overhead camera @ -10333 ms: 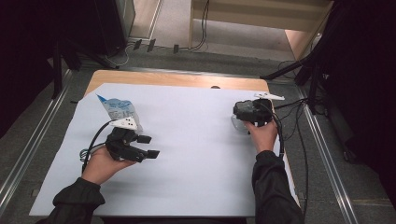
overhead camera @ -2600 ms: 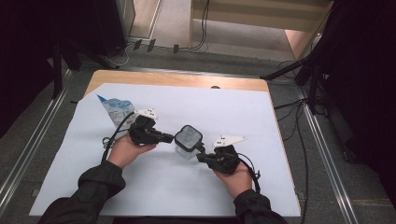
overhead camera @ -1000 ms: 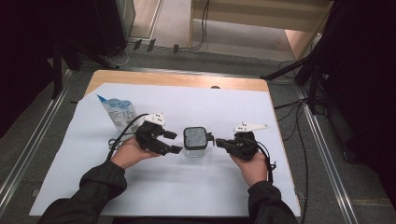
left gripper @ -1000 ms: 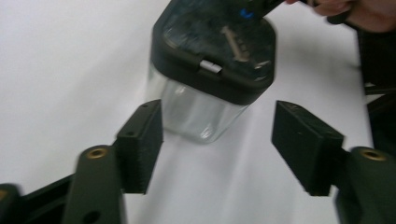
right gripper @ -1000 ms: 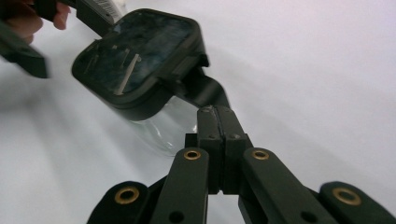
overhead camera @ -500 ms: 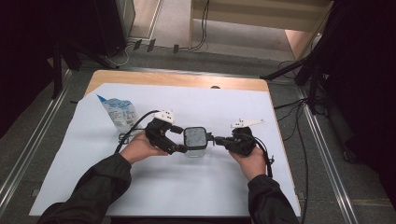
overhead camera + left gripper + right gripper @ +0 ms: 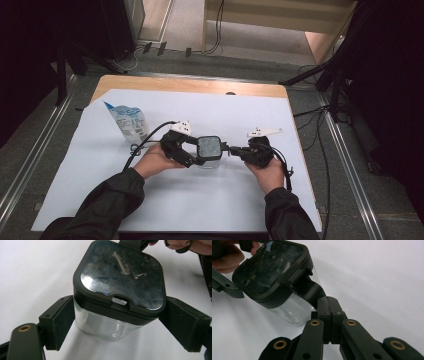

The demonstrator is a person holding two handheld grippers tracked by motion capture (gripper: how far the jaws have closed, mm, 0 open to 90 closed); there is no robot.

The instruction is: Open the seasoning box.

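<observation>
Left gripper (image 7: 120, 327) straddles the glass container (image 7: 105, 326) mid-table, jaws apart — bracing its body — while the right gripper (image 7: 328, 307), jaws together, pushes the lid (image 7: 268, 267) hinge.

- The high view looks forward and down on the table (image 7: 300, 125) from above the person's side.
- The left tool (image 7: 120, 330) view sits close against the glass container (image 7: 105, 325).
- The right tool (image 7: 328, 307) view faces that container (image 7: 294, 310) from its opposite side, equally near.
</observation>
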